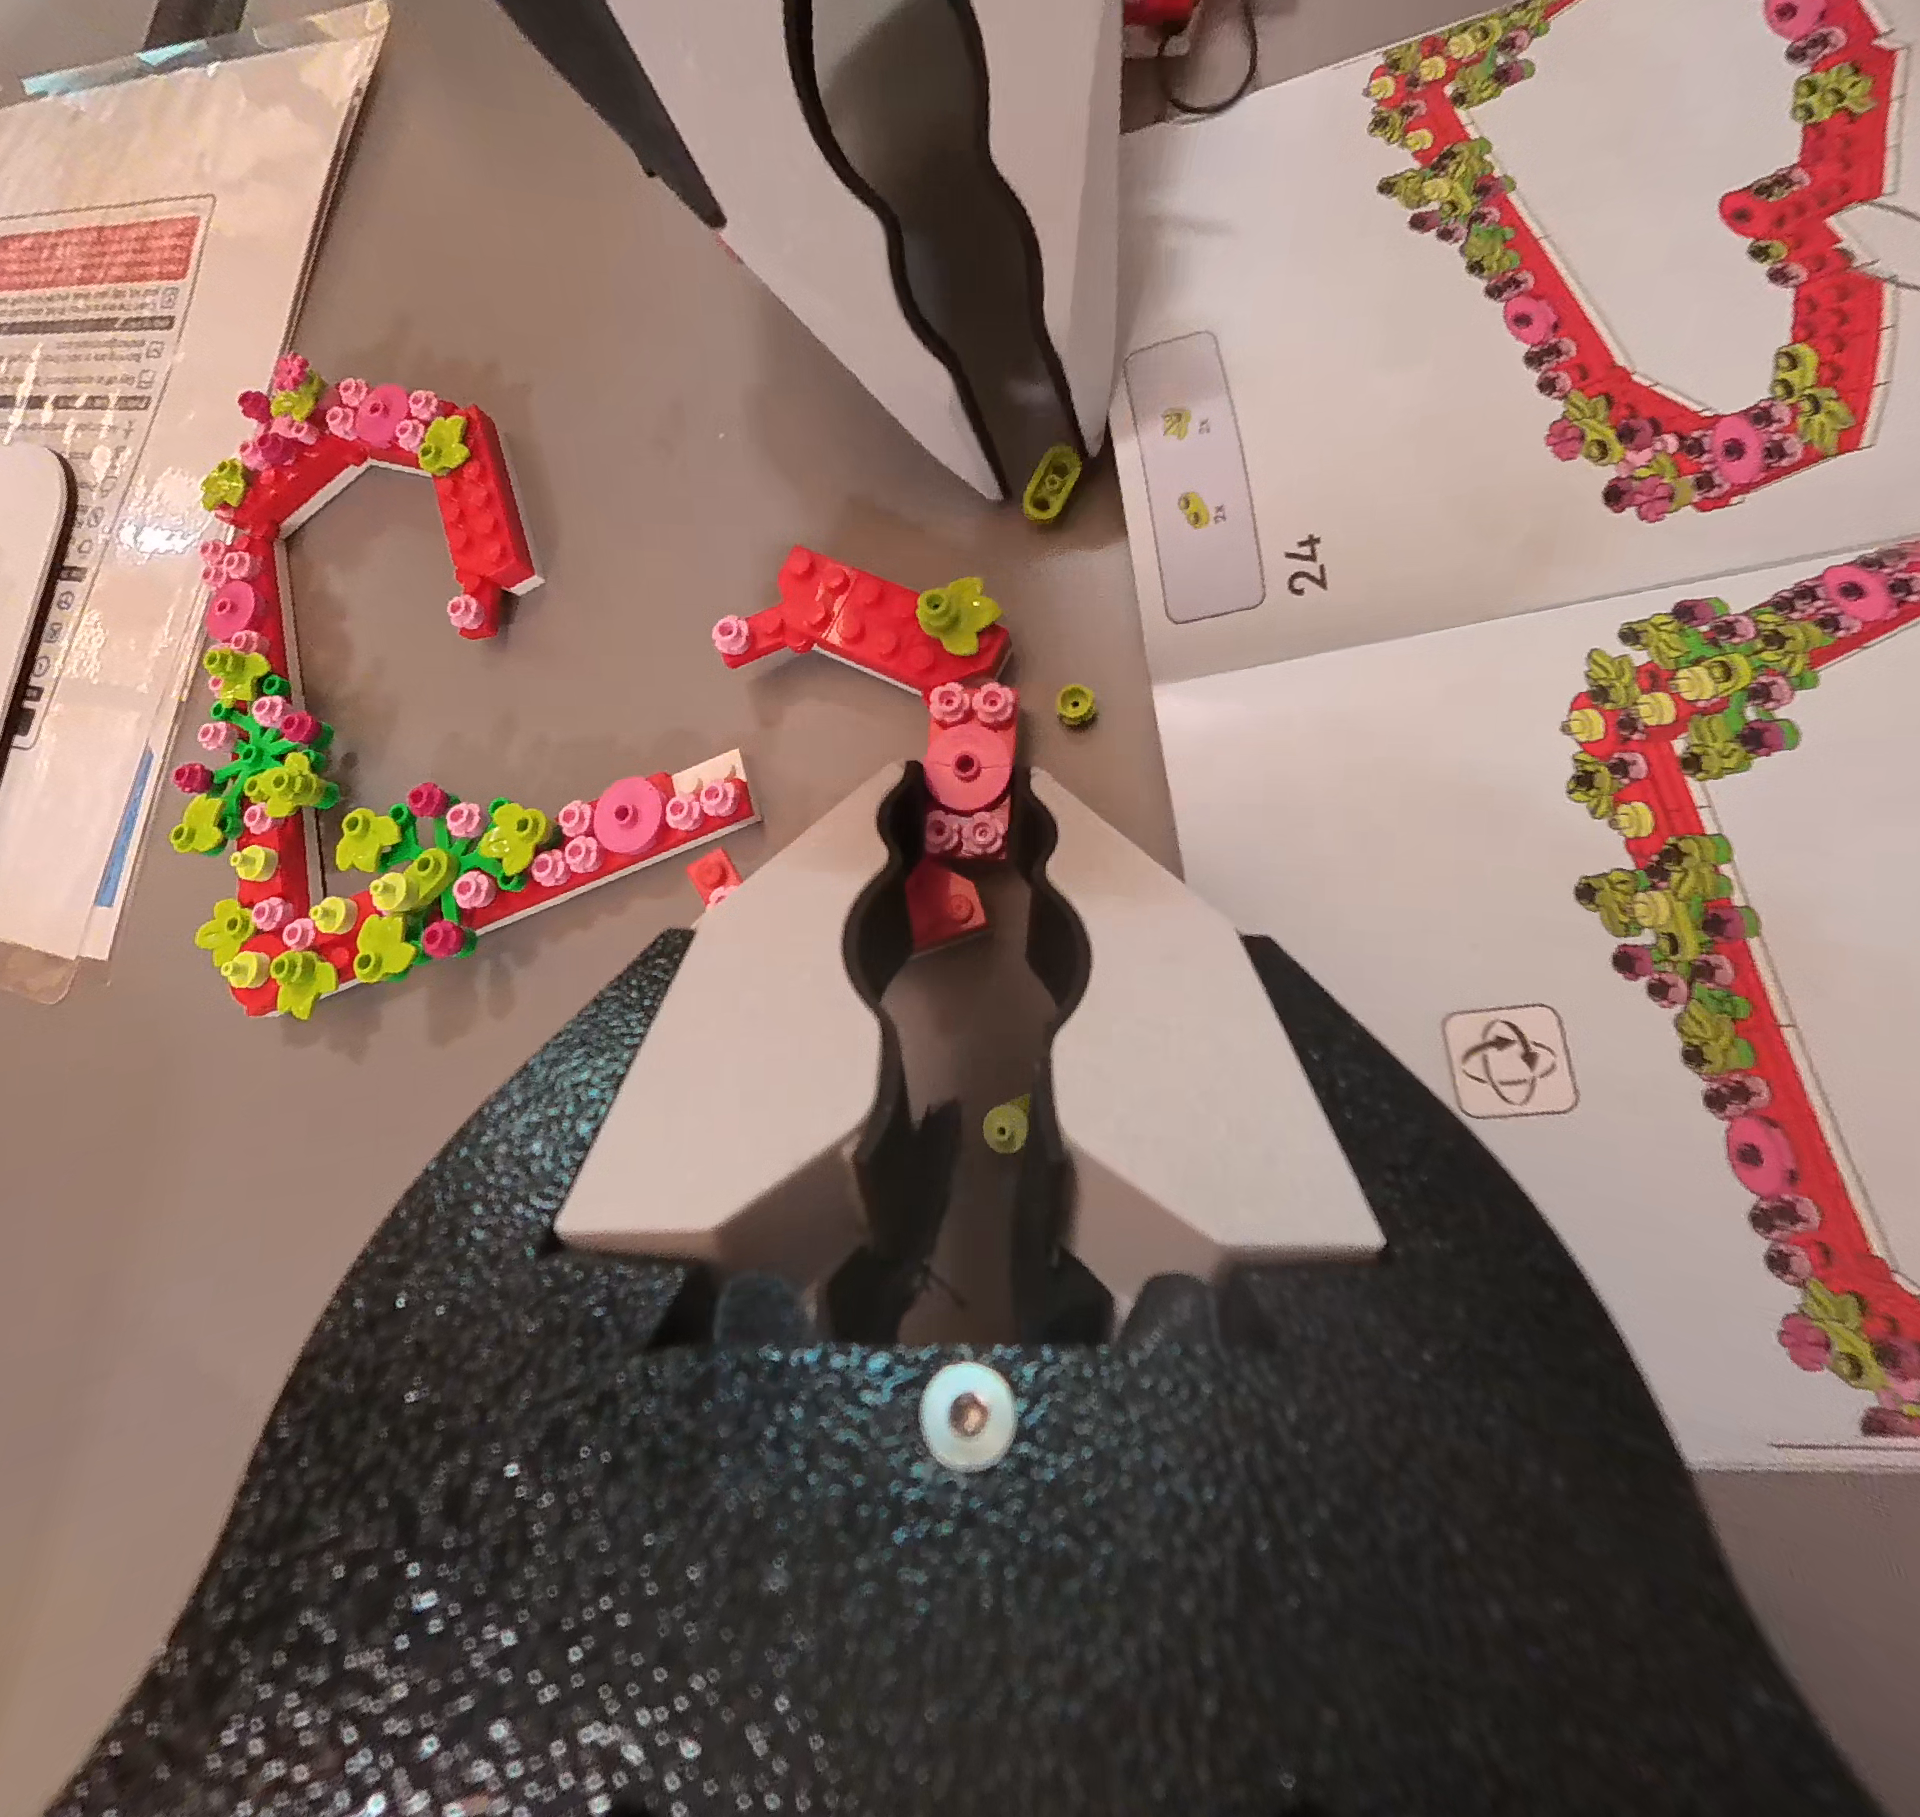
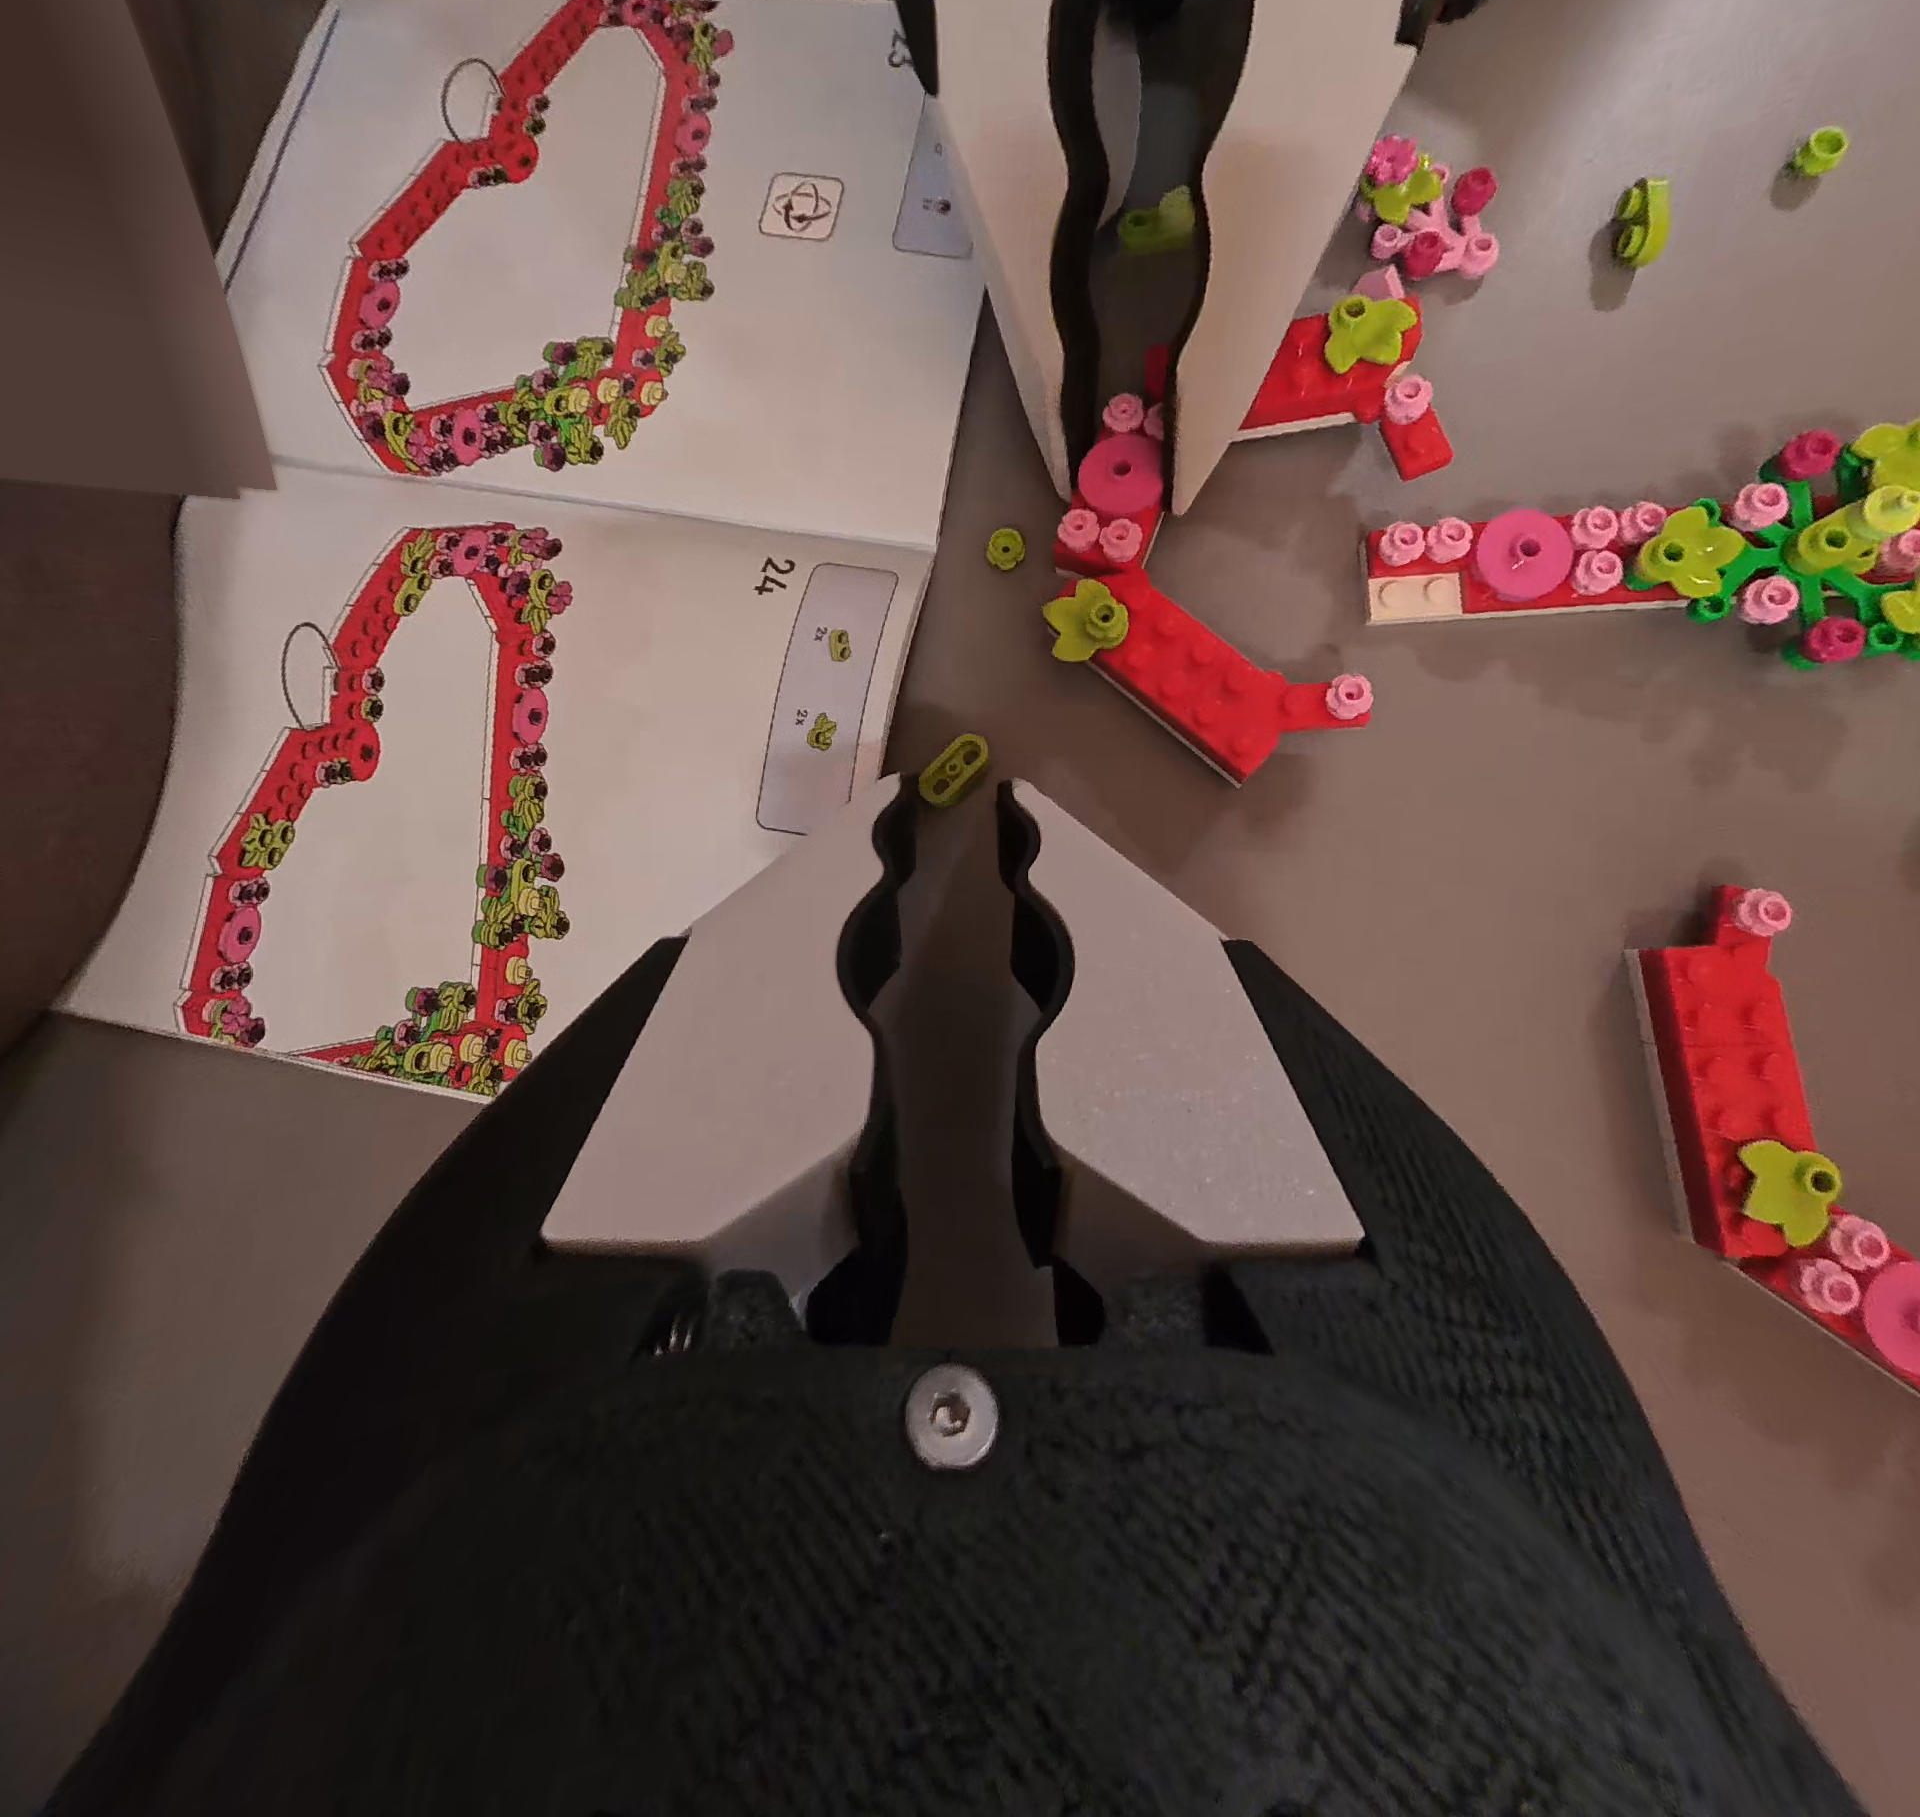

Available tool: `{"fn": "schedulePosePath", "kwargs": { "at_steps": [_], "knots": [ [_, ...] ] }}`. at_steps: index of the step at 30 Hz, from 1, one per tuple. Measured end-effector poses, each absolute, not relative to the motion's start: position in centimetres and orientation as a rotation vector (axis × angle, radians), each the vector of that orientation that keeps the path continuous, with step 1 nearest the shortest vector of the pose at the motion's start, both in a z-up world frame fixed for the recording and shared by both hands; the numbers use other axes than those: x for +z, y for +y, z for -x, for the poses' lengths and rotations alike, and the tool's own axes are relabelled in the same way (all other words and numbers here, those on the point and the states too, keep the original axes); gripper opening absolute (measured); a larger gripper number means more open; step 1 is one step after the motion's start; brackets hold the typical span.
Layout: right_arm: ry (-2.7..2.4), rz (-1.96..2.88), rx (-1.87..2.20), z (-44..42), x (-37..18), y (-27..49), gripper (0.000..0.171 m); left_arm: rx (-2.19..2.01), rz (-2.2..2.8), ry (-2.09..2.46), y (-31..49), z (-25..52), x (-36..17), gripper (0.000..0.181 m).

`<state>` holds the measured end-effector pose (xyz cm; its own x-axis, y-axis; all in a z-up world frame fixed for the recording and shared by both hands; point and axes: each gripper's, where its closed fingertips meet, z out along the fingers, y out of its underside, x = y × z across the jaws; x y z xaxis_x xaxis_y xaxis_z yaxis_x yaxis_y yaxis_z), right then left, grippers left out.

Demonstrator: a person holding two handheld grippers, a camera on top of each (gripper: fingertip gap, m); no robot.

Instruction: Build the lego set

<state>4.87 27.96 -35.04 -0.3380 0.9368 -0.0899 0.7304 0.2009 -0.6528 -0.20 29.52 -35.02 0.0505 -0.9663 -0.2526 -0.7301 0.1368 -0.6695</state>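
Lego pieces lie on a grey table [image 1: 623,261], beside an open instruction booklet [image 2: 644,313] that sits to the left of the right tongs. The left tongs [image 1: 966,791] pinch the flowered end of a small red bent section [image 1: 883,624], their tips on either side of its big pink round piece. From those tips the section runs straight ahead, then bends to the left; its far arm carries a lime leaf. The right tongs [image 2: 951,791] are slightly spread and hold nothing. Just ahead of their left tip, touching or nearly touching it, lies a small lime plate with 2 holes [image 2: 954,762]. Its long axis runs diagonally, from near-left to far-right. The right tongs are much the nearer to it; the held section lies just beyond it and to the right. A larger flowered part of the heart frame [image 1: 312,707] rests well to the left of the left tongs. A tiny lime stud [image 2: 1005,548] sits on the table between the booklet and the held section. The likely next move is a small reach forward and left to close on the lime plate.
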Motion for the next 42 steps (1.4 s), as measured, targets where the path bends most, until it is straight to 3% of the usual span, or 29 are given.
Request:
{"fn": "schedulePosePath", "kwargs": {
  "at_steps": [18,27,31,38,42],
  "knots": [
    [-2.132,1.411,0.635,-5.1,-35.2,32.1,0.006,-0.449,1.686,1.667,29.9,0.0,-35.0,0.016],
    [-1.800,0.738,0.038,-4.0,-32.1,37.7,0.005,-0.522,1.694,1.390,31.3,0.0,-32.0,0.040],
    [-1.713,0.596,-0.223,-4.0,-31.8,39.7,0.005,-0.663,1.645,1.135,32.1,-0.4,-28.3,0.034],
    [-1.683,0.505,-0.154,-3.4,-31.4,38.1,0.005,-0.320,1.740,0.985,35.7,-2.0,-28.1,0.031],
    [-1.683,0.453,-0.087,-3.4,-31.3,37.3,0.005,-0.322,1.791,0.961,36.2,-3.7,-29.3,0.039]
  ]
}}
